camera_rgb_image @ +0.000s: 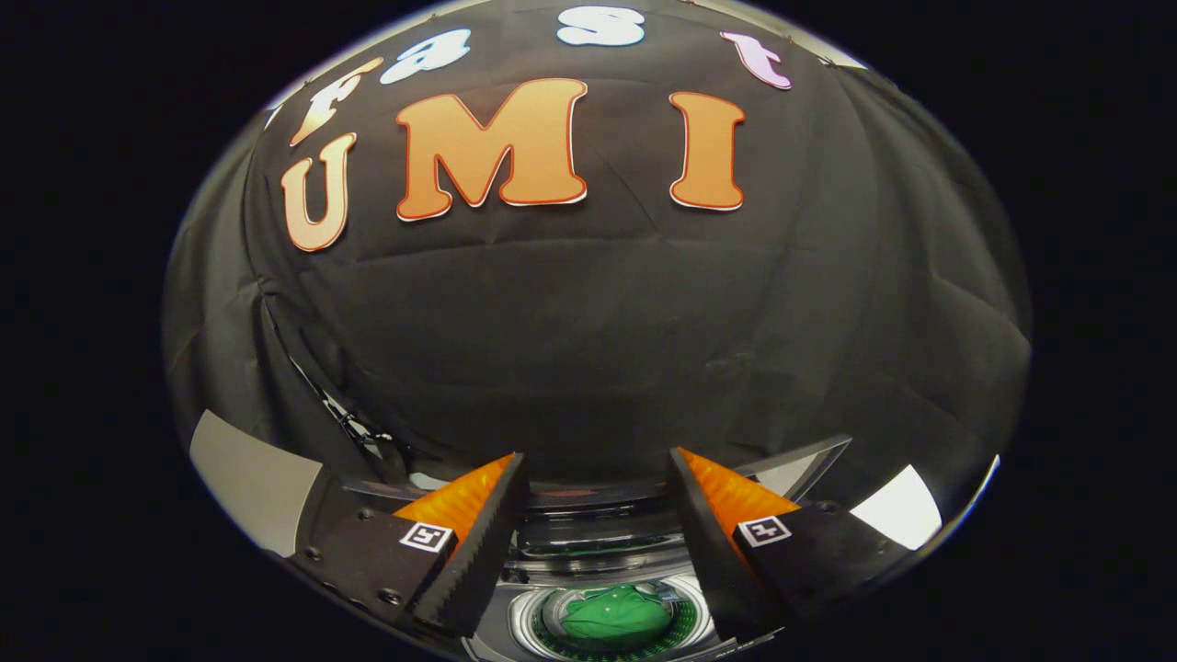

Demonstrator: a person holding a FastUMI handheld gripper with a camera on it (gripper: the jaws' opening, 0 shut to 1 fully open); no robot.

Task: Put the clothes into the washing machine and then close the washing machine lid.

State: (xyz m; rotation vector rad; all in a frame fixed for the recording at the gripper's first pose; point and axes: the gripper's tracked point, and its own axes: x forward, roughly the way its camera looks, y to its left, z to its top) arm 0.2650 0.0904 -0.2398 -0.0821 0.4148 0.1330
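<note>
A green garment (614, 616) lies bunched inside the round drum of the washing machine (598, 542), seen from above between my fingers. The drum's pale ring (520, 618) circles it. The machine's lid (791, 467) stands raised at the back, its glossy edge showing beyond the fingertips. My gripper (598, 464) hangs above the machine, open, with a wide gap and nothing between the fingers.
The black cloth wall (598, 340) rises close behind the machine. A grey panel (253, 483) sits to the left of the fingers and a bright white patch (897, 507) to the right.
</note>
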